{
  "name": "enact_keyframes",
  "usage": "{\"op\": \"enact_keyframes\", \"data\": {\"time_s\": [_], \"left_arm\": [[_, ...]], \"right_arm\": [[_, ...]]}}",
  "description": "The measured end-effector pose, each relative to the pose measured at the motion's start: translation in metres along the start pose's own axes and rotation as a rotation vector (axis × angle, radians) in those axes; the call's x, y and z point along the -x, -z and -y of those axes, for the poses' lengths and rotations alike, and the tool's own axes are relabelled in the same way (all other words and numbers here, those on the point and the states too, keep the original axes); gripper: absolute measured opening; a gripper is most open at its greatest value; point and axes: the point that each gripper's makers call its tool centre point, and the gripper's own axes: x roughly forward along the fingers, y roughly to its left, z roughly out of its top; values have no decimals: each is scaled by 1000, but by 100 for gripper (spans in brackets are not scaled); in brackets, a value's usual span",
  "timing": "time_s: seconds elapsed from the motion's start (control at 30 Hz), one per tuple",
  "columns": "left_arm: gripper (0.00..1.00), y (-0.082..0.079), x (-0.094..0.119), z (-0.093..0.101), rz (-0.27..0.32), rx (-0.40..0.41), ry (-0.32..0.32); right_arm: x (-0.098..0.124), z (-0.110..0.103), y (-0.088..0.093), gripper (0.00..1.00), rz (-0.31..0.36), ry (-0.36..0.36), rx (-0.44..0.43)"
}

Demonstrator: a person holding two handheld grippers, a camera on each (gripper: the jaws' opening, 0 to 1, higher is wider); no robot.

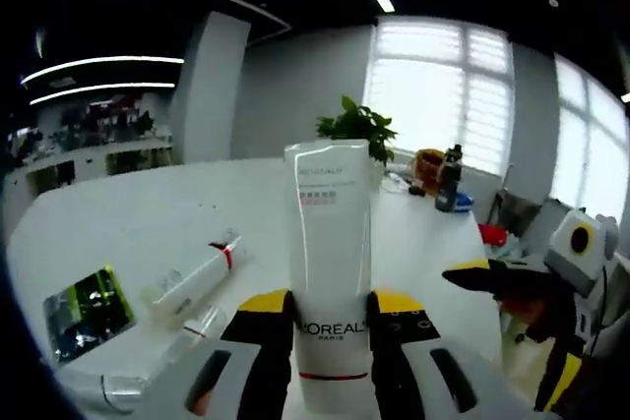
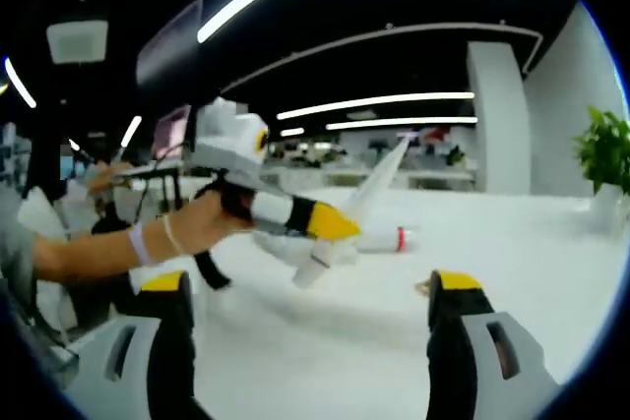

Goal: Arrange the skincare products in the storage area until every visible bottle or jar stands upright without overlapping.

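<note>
I'm gripping the white tube point(image 1: 328, 272) upright in my left tongs point(image 1: 331, 327) above the tabletop point(image 1: 118, 213); right tongs point(image 2: 313, 327) are hanging wide open, empty. Next I'm guessing: standing it somewhere clear of the lying bottles point(image 1: 194, 280).

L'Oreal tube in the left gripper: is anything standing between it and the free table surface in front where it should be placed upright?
Nothing visible does. The L'Oreal tube is clamped upright in the left gripper. The table beyond is bare; the lying tube is off to the left.
</note>
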Motion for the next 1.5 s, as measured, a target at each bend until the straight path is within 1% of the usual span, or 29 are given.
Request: {"op": "enact_keyframes", "data": {"time_s": [0.03,0.1,0.13,0.17,0.23,0.27,0.33,0.37,0.4,0.43,0.47,0.53,0.6,0.67,0.7,0.77,0.8,0.83,0.87,0.93,1.03,1.13,1.23,1.3,1.4,1.5], "left_arm": [[29,0,0,0,17,-1,1],[29,0,0,0,68,-14,14],[29,0,1,-1,88,-16,12],[29,0,1,-2,104,-24,13],[29,2,1,-3,119,-29,11],[29,2,1,-4,126,-30,10],[29,2,1,-6,153,-22,15],[30,1,1,-6,174,-25,16],[30,-4,0,-11,222,-56,9],[30,-5,0,-13,237,-53,5],[30,-6,1,-14,234,-49,10],[30,-10,0,-14,244,6,64],[30,-8,0,-19,249,23,66],[30,-6,-1,-21,239,22,55],[30,-4,-1,-21,232,1,47],[30,-2,-3,-20,219,-15,45],[30,-1,-3,-19,214,-22,37],[30,-1,-3,-18,215,-39,31],[30,-2,-3,-18,217,-60,28],[30,-3,-2,-14,226,-76,35],[30,-4,-2,-10,230,-88,49],[30,-3,-1,-10,229,-84,47],[30,0,0,-14,213,-23,49],[31,-1,0,-16,217,-9,49],[31,0,2,-16,223,2,48],[31,0,0,-16,236,-19,35]], "right_arm": [[-5,2,0,96,8,10,17],[-22,5,4,96,-6,40,49],[-29,6,5,93,-10,42,81],[-35,5,8,90,-18,41,94],[-46,5,11,85,-25,42,104],[-51,5,13,84,-26,42,105],[-59,7,19,80,-41,41,95],[-63,7,22,77,-43,39,91],[-66,7,23,75,-42,38,81],[-68,7,25,73,-43,37,68],[-70,7,26,71,-44,36,62],[-73,7,27,64,-46,37,47],[-75,5,28,60,-51,33,44],[-78,4,27,54,-49,32,44],[-80,3,26,49,-48,29,42],[-84,2,26,36,-48,21,43],[-85,2,29,35,-65,14,35],[-86,2,30,35,-73,11,8],[-87,1,29,35,-67,7,0],[-88,-1,28,31,-67,-6,-27],[-88,-2,28,28,-75,-19,-26],[-89,1,31,25,-91,-13,14],[-89,10,37,22,-127,23,107],[-89,13,38,20,-122,38,135],[-90,13,37,20,-118,32,140],[-92,14,38,20,-113,16,132]]}}
